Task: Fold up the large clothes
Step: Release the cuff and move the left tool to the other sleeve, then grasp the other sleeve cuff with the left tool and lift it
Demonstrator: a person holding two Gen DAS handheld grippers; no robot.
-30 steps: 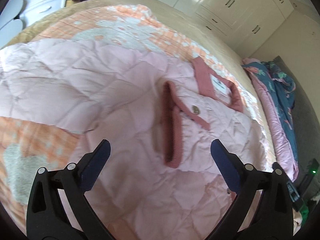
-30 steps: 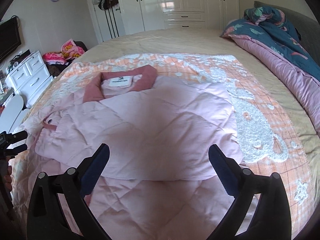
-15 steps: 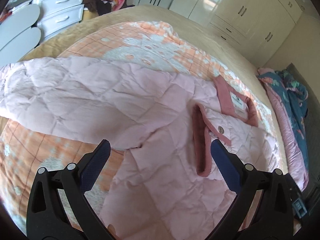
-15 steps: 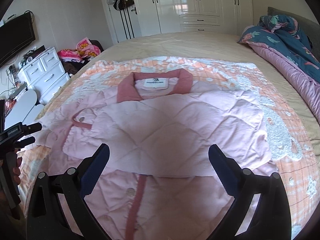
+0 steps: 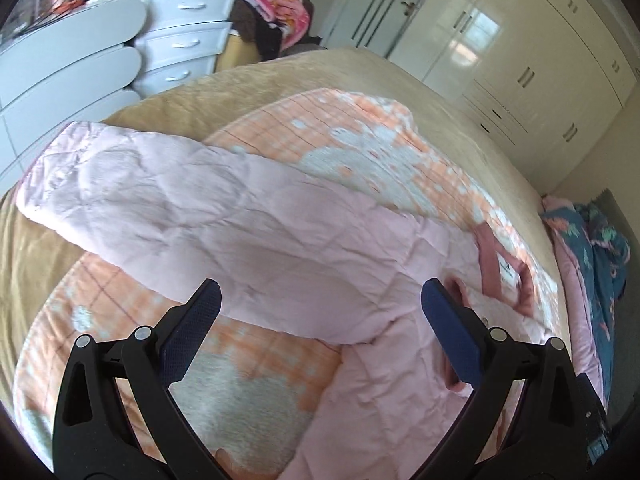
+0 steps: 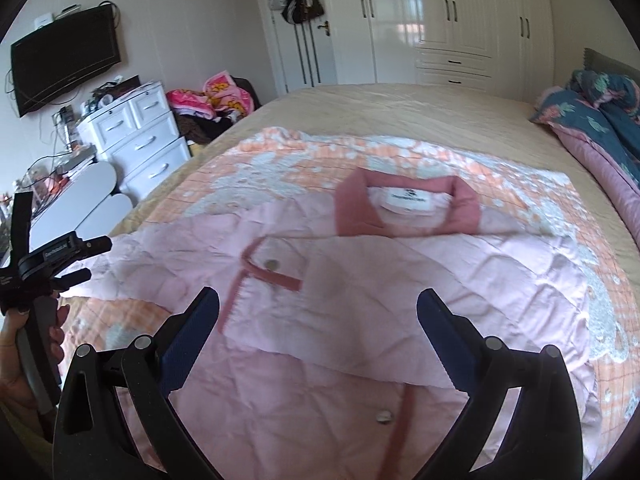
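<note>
A wide bed (image 6: 420, 120) under a beige cover fills most of both views; on it lies an orange-checked blanket (image 6: 288, 160) with pale fleecy patches; spread over that blanket is the pink quilted jacket (image 6: 400, 280), the thing to be folded, with its dusky-rose collar (image 6: 408, 208) and white label toward the far side of the bed. One long sleeve (image 5: 180, 192) stretches out flat across the blanket toward the bed's edge in the left wrist view; the other sleeve is folded over the chest, its rose cuff (image 6: 256, 276) and a snap button lying on the front panel. A rumpled dark floral duvet (image 6: 600, 120) lies heaped along the bed's right side; white wardrobes (image 6: 460, 20) line the far wall; a white chest of drawers (image 6: 140, 136) stands at the left under a wall television (image 6: 64, 60). The left gripper (image 5: 320, 312) hangs above the sleeve's base, jaws wide apart and holding nothing; the right gripper (image 6: 318, 316) hangs over the folded front, likewise spread wide and empty.
</note>
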